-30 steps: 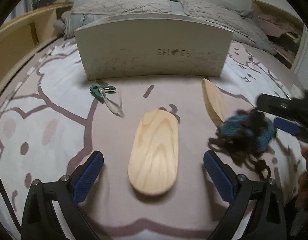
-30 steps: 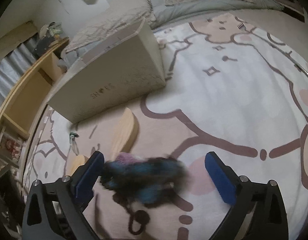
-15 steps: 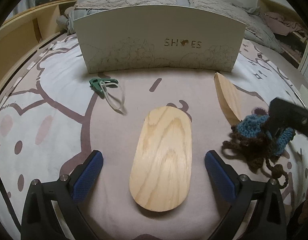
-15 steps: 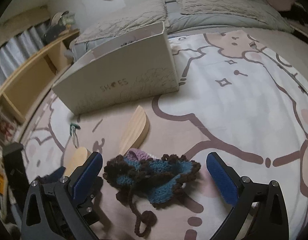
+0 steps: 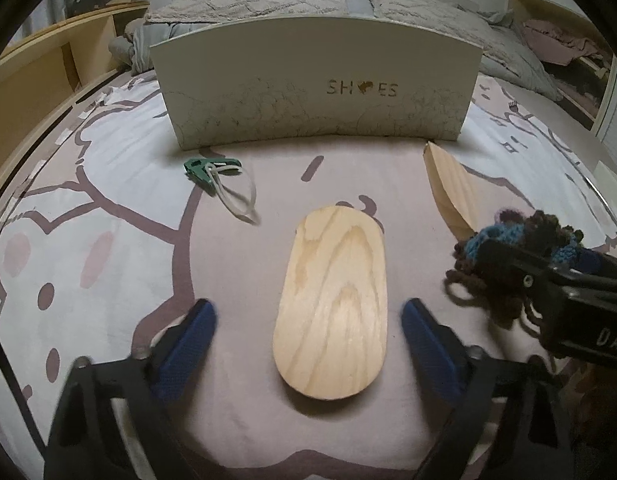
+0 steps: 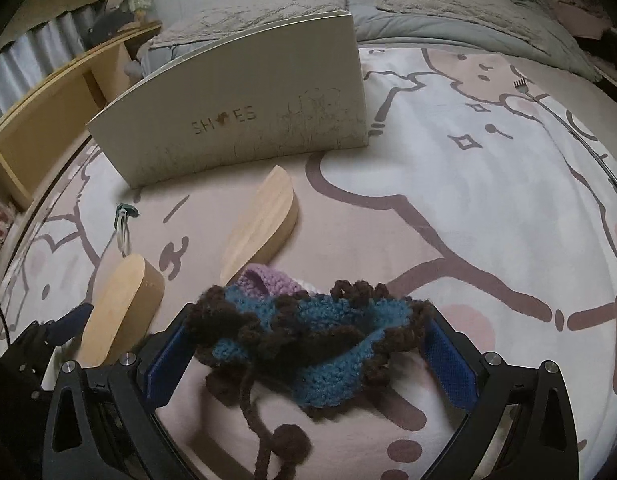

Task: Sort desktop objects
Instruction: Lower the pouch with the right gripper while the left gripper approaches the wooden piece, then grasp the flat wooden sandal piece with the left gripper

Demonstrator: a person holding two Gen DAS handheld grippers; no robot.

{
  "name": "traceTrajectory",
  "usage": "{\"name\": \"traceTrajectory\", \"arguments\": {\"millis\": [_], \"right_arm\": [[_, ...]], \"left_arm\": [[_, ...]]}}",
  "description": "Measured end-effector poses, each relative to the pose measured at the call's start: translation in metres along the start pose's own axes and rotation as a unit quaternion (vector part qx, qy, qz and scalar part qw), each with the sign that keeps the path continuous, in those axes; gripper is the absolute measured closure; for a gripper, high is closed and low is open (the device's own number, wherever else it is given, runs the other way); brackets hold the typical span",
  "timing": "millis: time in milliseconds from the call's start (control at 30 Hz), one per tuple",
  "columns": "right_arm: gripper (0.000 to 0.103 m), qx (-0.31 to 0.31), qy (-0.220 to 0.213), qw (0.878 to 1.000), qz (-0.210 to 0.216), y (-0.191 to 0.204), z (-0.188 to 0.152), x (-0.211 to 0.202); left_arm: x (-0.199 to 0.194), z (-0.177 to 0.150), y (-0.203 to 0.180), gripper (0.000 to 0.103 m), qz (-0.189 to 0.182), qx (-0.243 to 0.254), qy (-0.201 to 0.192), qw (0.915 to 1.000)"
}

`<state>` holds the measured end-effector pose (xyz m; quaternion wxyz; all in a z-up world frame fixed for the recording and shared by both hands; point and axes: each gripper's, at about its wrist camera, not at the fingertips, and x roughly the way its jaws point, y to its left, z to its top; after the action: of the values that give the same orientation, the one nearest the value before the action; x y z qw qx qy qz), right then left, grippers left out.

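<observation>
Yarn of the crocheted pouch (image 6: pixel 308 344), bracketed by the open right tongs (image 6: pixel 304 354), could be snagged; the left tongs (image 5: pixel 308 354) are held open around the oval board (image 5: pixel 334 300).

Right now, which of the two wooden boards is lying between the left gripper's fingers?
The oval board lying flat, centred ahead of the open left gripper. The other board sits farther right, near the shoe box.

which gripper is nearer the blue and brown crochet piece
Right. The right gripper has the blue and brown crochet piece between its fingers; the left gripper straddles the oval wooden board, off to the crochet's left.
</observation>
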<state>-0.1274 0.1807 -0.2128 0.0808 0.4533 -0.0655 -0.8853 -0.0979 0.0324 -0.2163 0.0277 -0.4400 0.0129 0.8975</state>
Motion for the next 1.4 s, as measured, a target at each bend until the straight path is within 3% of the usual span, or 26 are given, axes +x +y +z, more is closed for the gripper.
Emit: {"name": "traceTrajectory", "arguments": {"millis": [100,300,867,1133,1300,1400], "right_arm": [[0.000,0.007,0.004,1.000,0.004,-0.002,-0.001,0.002],[0.000,-0.013,0.008,1.000,-0.005,0.002,-0.005,0.004],[0.000,-0.035,0.009,0.999,-0.029,0.009,-0.009,0.010],[0.000,-0.043,0.007,0.998,-0.037,0.012,-0.008,0.011],[0.000,-0.041,0.005,0.999,-0.026,0.011,-0.006,0.006],[0.014,-0.039,-0.001,0.999,-0.024,0.012,-0.006,0.002]], "left_arm": [[-0.004,0.000,0.001,0.037,0.001,-0.003,-0.008,1.0000],[-0.009,-0.002,-0.006,0.058,-0.018,0.017,-0.011,0.9996],[-0.036,-0.025,0.018,0.059,-0.082,-0.046,0.032,0.9950],[-0.037,-0.026,0.010,0.058,-0.057,-0.025,0.021,0.9978],[-0.035,-0.023,0.010,0.049,-0.038,-0.019,0.010,0.9990],[-0.032,-0.021,0.011,0.047,-0.035,-0.021,0.010,0.9991]]}}
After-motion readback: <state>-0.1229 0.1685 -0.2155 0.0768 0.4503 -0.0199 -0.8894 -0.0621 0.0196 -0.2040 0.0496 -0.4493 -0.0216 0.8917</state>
